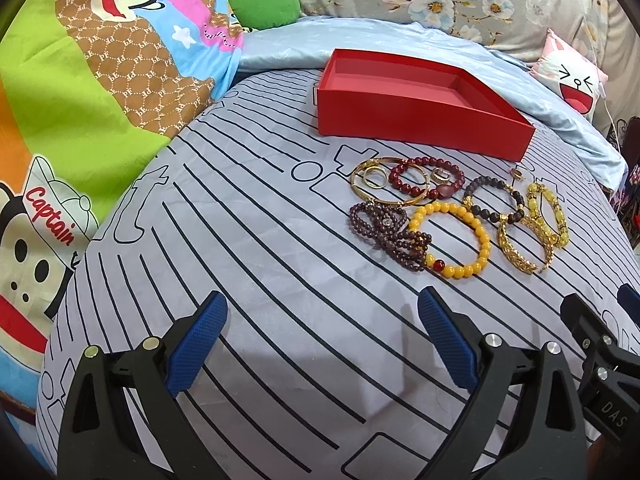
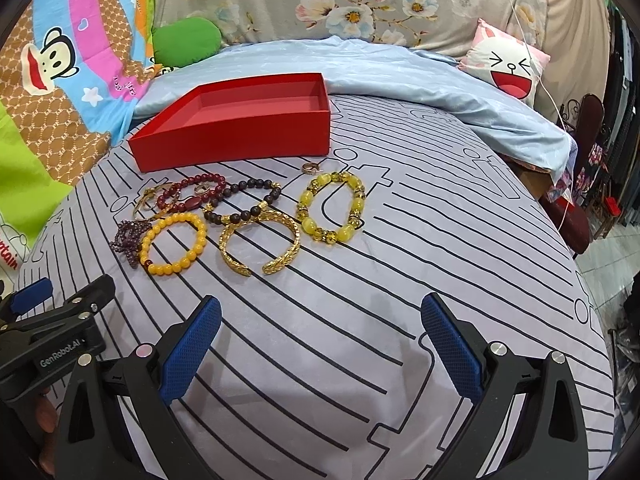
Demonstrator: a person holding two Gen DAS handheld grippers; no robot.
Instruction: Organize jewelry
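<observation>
A: Status? Both idle?

B: Yes. Left gripper (image 1: 322,334) and right gripper (image 2: 320,338) both spread wide, nothing between the fingers, hovering over the striped bed sheet (image 2: 400,272). The two sit side by side.

A: Where's the jewelry?

B: Clustered on the sheet just in front of the red box (image 2: 236,120), which is empty. Yellow bead bracelet (image 2: 173,244) touching the purple bead strand (image 2: 128,238). Gold open cuff (image 2: 260,240) near centre, pale yellow chunky bracelet (image 2: 331,208) on the right, apart from the rest. Dark bead bracelet (image 2: 244,200), red bead bracelet (image 2: 192,192) and thin gold bangle (image 1: 384,182) overlap at the back. Small ring (image 2: 311,167) sits alone near the box.

A: Handling?

B: My read: all light. Bead bracelets look elastic and floppy, beads round and slick, so pinch across the strand and expect it to sag. Cuff is stiff; grip one arm of it. Purple strand is tangled and may drag its neighbour. Ring is tiny, hard to pinch off soft fabric.

A: First pick?

B: Chunky yellow one. Isolated, nearest the right gripper.
</observation>
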